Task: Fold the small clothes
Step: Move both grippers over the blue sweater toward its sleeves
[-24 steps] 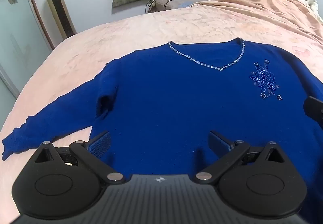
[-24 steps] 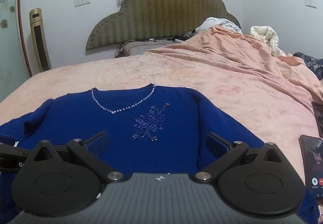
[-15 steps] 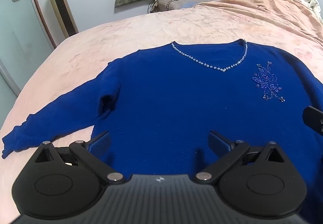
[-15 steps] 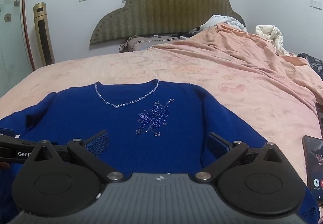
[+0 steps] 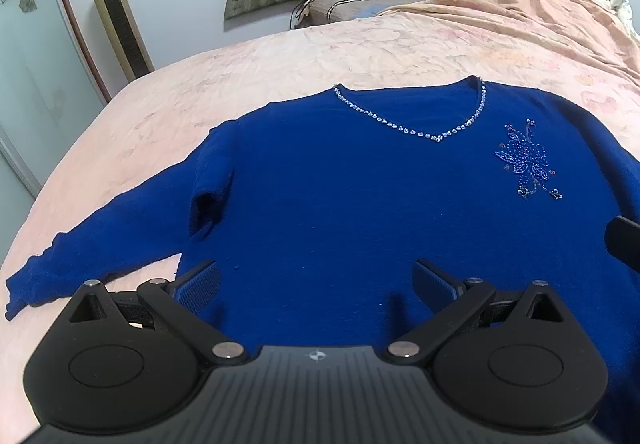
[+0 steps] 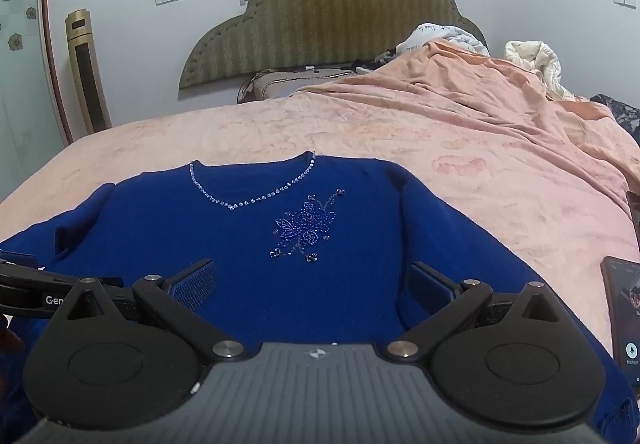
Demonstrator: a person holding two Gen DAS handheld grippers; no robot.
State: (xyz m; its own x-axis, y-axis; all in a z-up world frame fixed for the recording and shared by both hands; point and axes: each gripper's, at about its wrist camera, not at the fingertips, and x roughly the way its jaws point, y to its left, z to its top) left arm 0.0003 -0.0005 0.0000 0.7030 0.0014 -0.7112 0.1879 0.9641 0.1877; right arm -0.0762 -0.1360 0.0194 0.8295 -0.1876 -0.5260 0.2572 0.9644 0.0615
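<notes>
A blue sweater (image 5: 360,196) with a beaded V-neck and a beaded flower lies flat, front up, on a pink bedspread (image 5: 320,56). It also shows in the right wrist view (image 6: 248,244). Its left sleeve (image 5: 100,256) stretches out toward the bed's left edge. Its right sleeve (image 6: 460,244) lies along the body. My left gripper (image 5: 316,280) is open and empty, low over the sweater's lower left part. My right gripper (image 6: 314,280) is open and empty over the lower right part. The left gripper's side (image 6: 24,280) shows at the right wrist view's left edge.
A phone (image 6: 624,308) with a lit screen lies on the bed right of the sweater. A bunched orange blanket (image 6: 500,100) and white bedding (image 6: 536,60) lie at the back right. A padded headboard (image 6: 332,16) and a gold tower fan (image 5: 118,16) stand behind the bed.
Both grippers have drawn back and risen slightly, so the sweater sits a little farther off in both views. Both stay open. The sweater has not moved.
</notes>
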